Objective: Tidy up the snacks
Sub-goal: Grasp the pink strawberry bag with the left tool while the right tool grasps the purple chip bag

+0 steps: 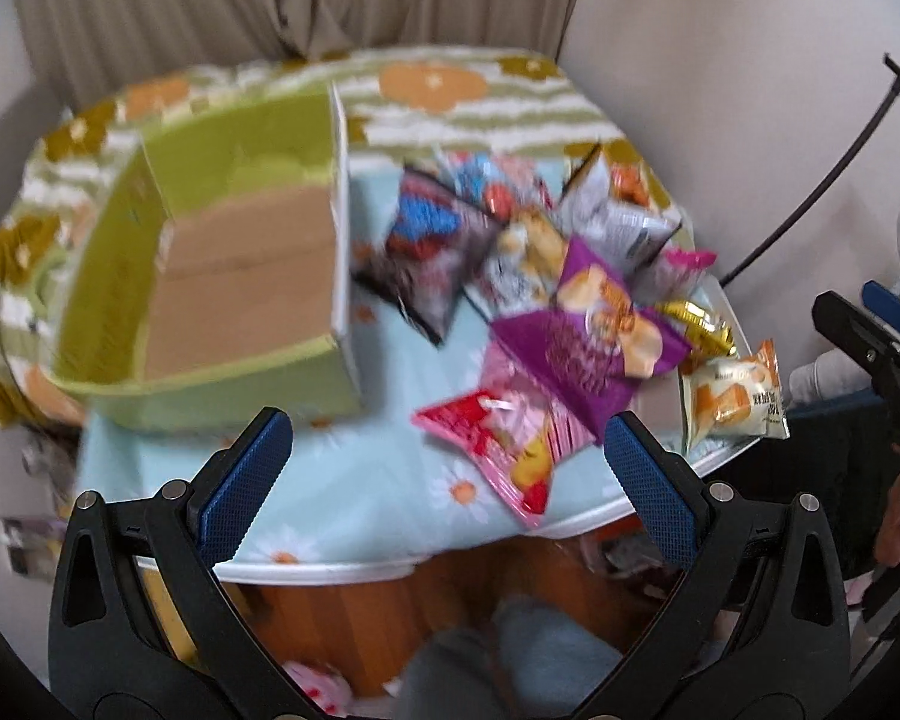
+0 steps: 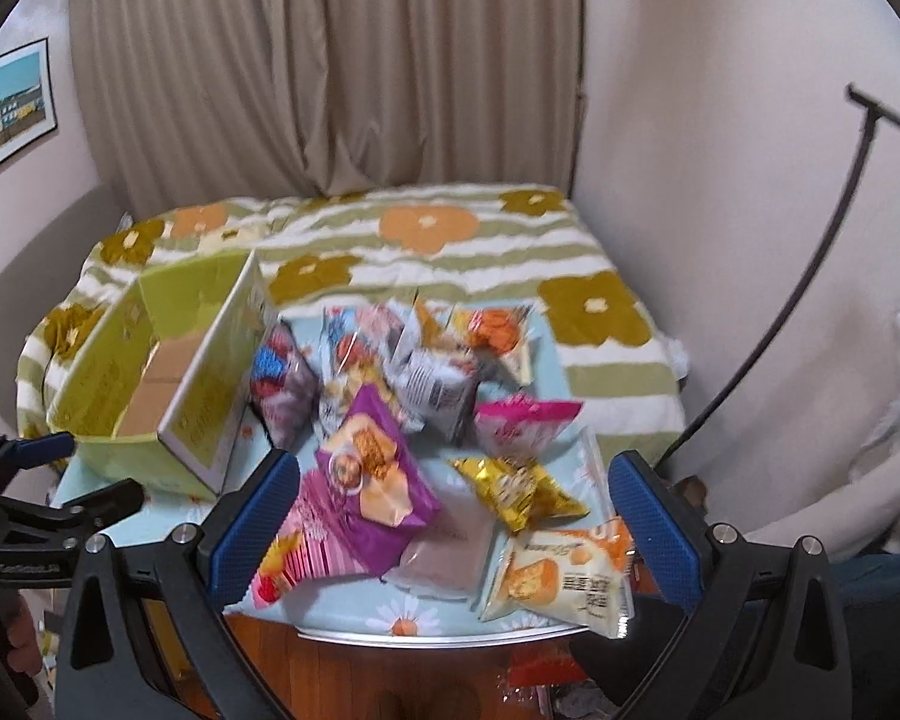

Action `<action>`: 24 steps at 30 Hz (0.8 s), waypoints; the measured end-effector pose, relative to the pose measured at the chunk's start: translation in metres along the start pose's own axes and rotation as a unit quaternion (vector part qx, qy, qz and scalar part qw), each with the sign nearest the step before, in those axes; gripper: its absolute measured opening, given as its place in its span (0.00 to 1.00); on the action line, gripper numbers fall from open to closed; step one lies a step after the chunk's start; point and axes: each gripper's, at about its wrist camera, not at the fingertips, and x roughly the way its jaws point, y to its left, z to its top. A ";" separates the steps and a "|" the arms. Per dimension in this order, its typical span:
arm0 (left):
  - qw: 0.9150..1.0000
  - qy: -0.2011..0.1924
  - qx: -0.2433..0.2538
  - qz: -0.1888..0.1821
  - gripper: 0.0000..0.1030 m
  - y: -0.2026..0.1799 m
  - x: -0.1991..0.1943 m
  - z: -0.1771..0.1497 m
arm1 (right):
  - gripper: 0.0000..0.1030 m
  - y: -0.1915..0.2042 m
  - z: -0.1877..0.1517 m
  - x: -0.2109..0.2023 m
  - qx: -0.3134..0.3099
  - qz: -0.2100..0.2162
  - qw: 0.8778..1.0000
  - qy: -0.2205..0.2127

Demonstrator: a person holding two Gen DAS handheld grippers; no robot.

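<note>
1. Blur smears both views, so most wrapper print is unreadable; the snacks lie in one loose heap on the right half of the tabletop (image 2: 354, 594), which has a pale blue daisy cloth.
2. Box (image 1: 240, 276), green outside and bare cardboard inside, stands open on the left of the tabletop, just beside the heap; its yellow side lettering is too smeared to read.
3. Purple packet (image 2: 372, 480) lies on top of a pink striped packet (image 1: 504, 438), hiding much of it.
4. Gold packet (image 2: 519, 489) sits near a white-and-orange packet (image 2: 564, 585) at the front right edge; that one bears dark characters I cannot make out.
5. Brown flat sachet (image 2: 444, 552) is partly covered by its neighbours.
6. Left gripper (image 1: 447, 456) hangs above the front edge, jaws spread wide, holding nothing.
7. Right gripper (image 2: 453, 507) is likewise spread wide and holds nothing, over the front of the heap.
8. Flowered bed (image 2: 438, 240) lies behind the tabletop.
</note>
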 end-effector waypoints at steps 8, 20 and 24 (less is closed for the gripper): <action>0.994 0.071 -0.080 -0.029 1.00 0.000 0.076 -0.011 | 1.00 0.001 -0.005 0.073 -0.052 0.089 0.994 0.047; 0.982 0.106 -0.152 -0.024 1.00 -0.021 0.145 -0.020 | 1.00 0.018 0.006 0.156 -0.145 0.185 0.967 0.101; 0.980 0.106 -0.168 -0.017 1.00 -0.023 0.158 -0.020 | 0.97 0.024 0.005 0.175 -0.161 0.204 0.958 0.125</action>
